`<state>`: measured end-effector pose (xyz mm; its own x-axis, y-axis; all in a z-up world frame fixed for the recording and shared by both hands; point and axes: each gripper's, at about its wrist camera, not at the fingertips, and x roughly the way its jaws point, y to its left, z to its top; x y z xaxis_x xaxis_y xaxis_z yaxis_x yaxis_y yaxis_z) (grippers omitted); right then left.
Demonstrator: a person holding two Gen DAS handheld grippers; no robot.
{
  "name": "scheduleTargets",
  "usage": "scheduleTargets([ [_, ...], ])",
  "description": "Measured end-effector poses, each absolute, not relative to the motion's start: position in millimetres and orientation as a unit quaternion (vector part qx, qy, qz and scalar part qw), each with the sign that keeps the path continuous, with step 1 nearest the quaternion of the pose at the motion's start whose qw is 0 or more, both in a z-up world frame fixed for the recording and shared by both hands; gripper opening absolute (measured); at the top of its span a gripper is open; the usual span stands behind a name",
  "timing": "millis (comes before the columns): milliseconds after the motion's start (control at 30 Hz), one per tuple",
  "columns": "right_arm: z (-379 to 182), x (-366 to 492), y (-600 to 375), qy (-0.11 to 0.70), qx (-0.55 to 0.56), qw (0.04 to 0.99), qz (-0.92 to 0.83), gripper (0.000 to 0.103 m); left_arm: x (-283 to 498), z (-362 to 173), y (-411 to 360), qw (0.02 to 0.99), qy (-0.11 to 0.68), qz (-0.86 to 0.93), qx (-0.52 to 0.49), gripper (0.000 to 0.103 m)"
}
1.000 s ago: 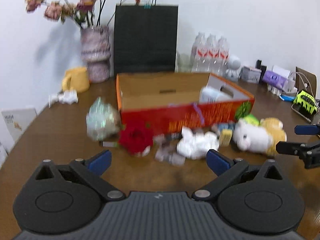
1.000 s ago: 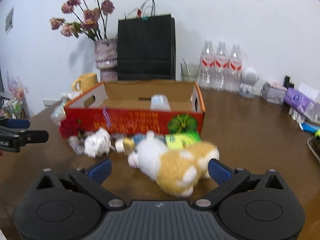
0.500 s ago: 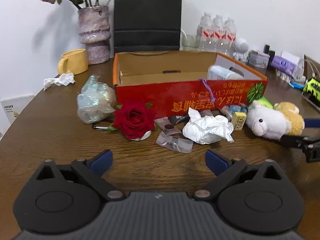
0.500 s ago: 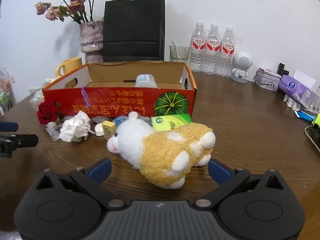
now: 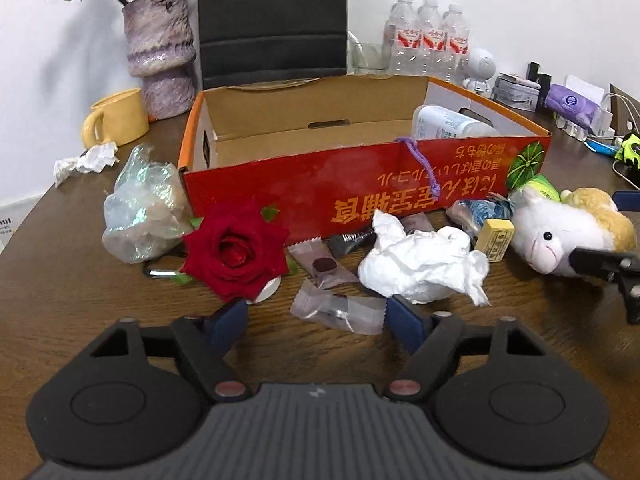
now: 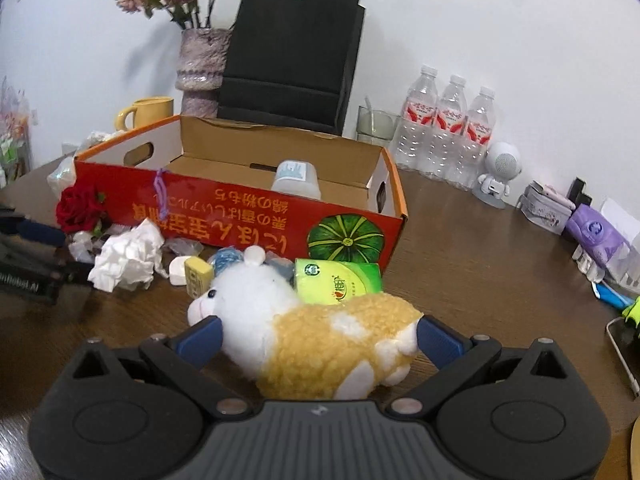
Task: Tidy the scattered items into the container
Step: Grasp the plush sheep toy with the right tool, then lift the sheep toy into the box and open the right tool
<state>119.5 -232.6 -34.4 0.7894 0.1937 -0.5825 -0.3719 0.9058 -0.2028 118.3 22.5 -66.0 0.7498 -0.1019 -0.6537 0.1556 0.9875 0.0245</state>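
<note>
Box: the red cardboard box (image 5: 360, 196) sits open on the desk (image 5: 60, 292). It is where all the things go.
In the box: I can see only one thing inside, a white bottle (image 5: 448, 126) lying on its side.
Still out: almost everything. The red rose (image 5: 236, 252), the shiny crumpled bag (image 5: 140, 212), the white paper ball (image 5: 424, 264), the clear wrapper (image 5: 340, 312), the small yellow block (image 5: 496, 238), the green pack (image 6: 340, 282) and the toy sheep (image 6: 312, 332) all lie on the desk in front of the box.
My left gripper (image 5: 316, 320): its fingers are wide apart and hold nothing. The clear wrapper lies between them, and the rose is just beside the left finger.
My right gripper (image 6: 316, 334): its fingers are wide apart too, one on each side of the toy sheep. They look very close to it, but they have not squeezed it.
How far along: I think I am near the start. One thing is in, many are left.
Next, I guess: squeeze the sheep and lift it over the box wall.
</note>
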Motion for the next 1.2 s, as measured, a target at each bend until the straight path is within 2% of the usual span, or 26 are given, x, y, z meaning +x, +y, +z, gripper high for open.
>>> scheduleTargets([
  [67,-36.4,113.5,-229.4,0.279,-0.175,0.932,0.149,0.096,115.9,-64.4,21.3,0.934,0.345,-0.078,0.040,0.050],
  [133,-35.0,108.5,-229.2,0.275,-0.180,0.932,0.150,0.089,113.3,-62.9,19.6,0.934,0.346,-0.082,0.045,0.044],
  [167,-33.7,105.9,-229.2,0.275,-0.180,0.931,0.158,0.070,111.7,-62.6,18.2,0.934,0.345,-0.079,0.050,0.041],
  [200,-32.6,104.1,-229.2,0.275,-0.181,0.932,0.155,0.068,109.1,-62.4,16.6,0.936,0.339,-0.075,0.059,0.039],
  [267,-31.9,99.1,-227.6,0.270,-0.190,0.931,0.154,0.060,104.3,-60.8,14.5,0.938,0.331,-0.070,0.071,0.019],
  [300,-31.8,97.3,-227.1,0.267,-0.194,0.931,0.154,0.057,102.2,-59.8,15.4,0.939,0.330,-0.072,0.069,0.018],
  [333,-31.7,95.4,-226.9,0.266,-0.196,0.931,0.155,0.056,100.2,-59.4,16.7,0.938,0.333,-0.076,0.063,0.012],
  [400,-29.7,92.7,-227.2,0.263,-0.196,0.931,0.157,0.051,98.1,-60.5,19.5,0.937,0.337,-0.076,0.058,0.010],
  [533,-21.4,95.8,-230.9,0.268,-0.175,0.931,0.178,0.052,93.9,-62.2,25.9,0.937,0.339,-0.074,0.047,0.006],
  [600,-14.1,100.1,-230.6,0.265,-0.172,0.929,0.192,0.058,93.6,-61.7,28.8,0.936,0.342,-0.077,0.037,0.006],
  [667,-9.3,107.8,-227.0,0.266,-0.183,0.923,0.209,0.072,94.1,-59.6,31.0,0.935,0.344,-0.081,0.027,0.006],
  [700,-8.2,113.1,-223.8,0.271,-0.192,0.919,0.215,0.074,95.1,-58.3,32.1,0.935,0.344,-0.084,0.019,0.007],
  [800,-11.6,130.8,-211.3,0.293,-0.221,0.905,0.216,0.074,99.8,-54.7,33.0,0.934,0.347,-0.082,0.000,0.011],
  [900,-20.2,149.5,-201.5,0.339,-0.226,0.880,0.244,0.074,111.7,-55.8,34.6,0.927,0.365,-0.078,-0.023,0.028],
  [967,-27.1,158.8,-197.0,0.366,-0.227,0.870,0.241,0.071,117.5,-55.9,36.9,0.925,0.370,-0.073,-0.045,0.031],
  [1000,-29.7,160.7,-196.1,0.375,-0.227,0.867,0.236,0.057,119.8,-55.4,37.5,0.924,0.371,-0.072,-0.050,0.030],
  [1033,-30.5,160.5,-197.7,0.378,-0.219,0.867,0.239,0.053,121.6,-55.4,38.5,0.923,0.373,-0.071,-0.056,0.027],
  [1067,-29.4,159.5,-200.5,0.381,-0.206,0.868,0.242,0.050,122.3,-56.0,39.0,0.923,0.375,-0.071,-0.059,0.014],
  [1100,-28.1,156.7,-203.7,0.380,-0.195,0.871,0.241,0.046,122.8,-56.3,39.6,0.922,0.376,-0.072,-0.060,0.013],
  [1200,-25.9,146.3,-213.8,0.368,-0.174,0.884,0.230,0.045,119.5,-56.6,42.4,0.923,0.372,-0.072,-0.071,0.002],
])
